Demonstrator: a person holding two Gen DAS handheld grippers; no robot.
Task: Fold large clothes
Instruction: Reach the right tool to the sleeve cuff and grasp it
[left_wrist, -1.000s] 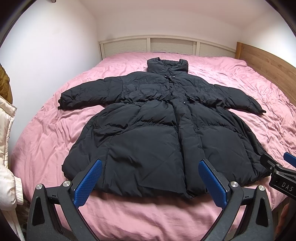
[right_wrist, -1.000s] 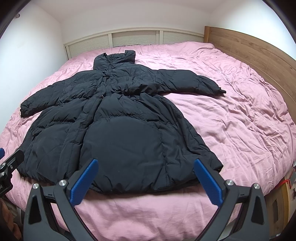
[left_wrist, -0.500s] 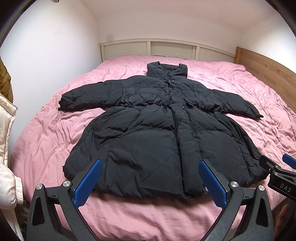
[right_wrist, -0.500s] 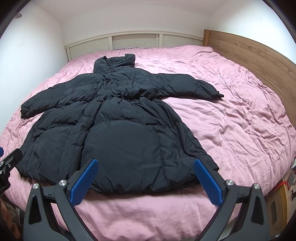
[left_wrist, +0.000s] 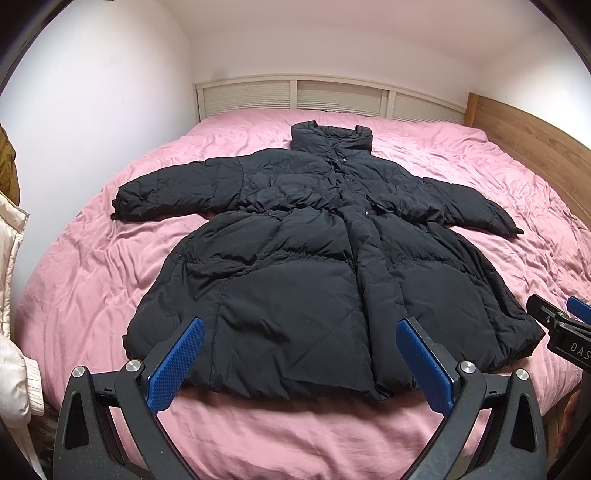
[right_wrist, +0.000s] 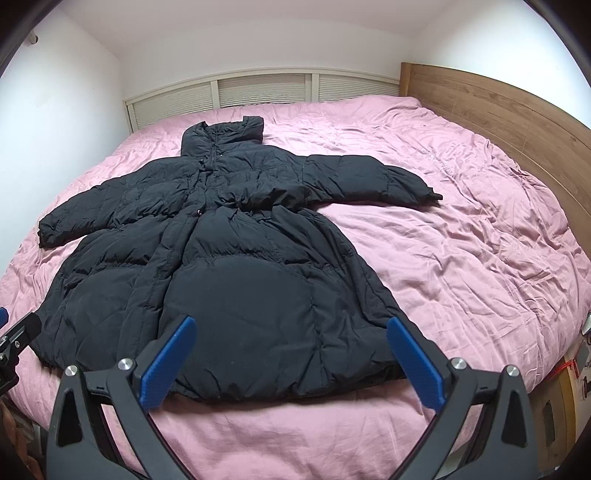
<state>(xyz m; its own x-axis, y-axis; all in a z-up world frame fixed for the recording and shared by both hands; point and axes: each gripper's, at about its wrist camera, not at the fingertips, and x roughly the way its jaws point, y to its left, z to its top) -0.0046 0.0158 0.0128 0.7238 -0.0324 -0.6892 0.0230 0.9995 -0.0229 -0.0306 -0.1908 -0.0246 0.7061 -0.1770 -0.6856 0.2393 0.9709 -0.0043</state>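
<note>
coat (left_wrist: 314, 266) lying flat, front up, sleeves spread on bed (left_wrist: 92, 258), giving me clear fold lines | I'm holding left gripper (left_wrist: 300, 363) and right gripper (right_wrist: 291, 362) wide apart, gripping nothing, hovering short of hem, judging first grab

A home bedroom is showing: a wide bed under a wrinkled pink duvet (left_wrist: 92, 280), a wooden headboard (right_wrist: 498, 107), white walls (left_wrist: 92, 110).

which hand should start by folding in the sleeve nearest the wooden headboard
Right, probably. The right tongs hang open at the coat hem on the side of that sleeve; the left tongs face the other half.
</note>
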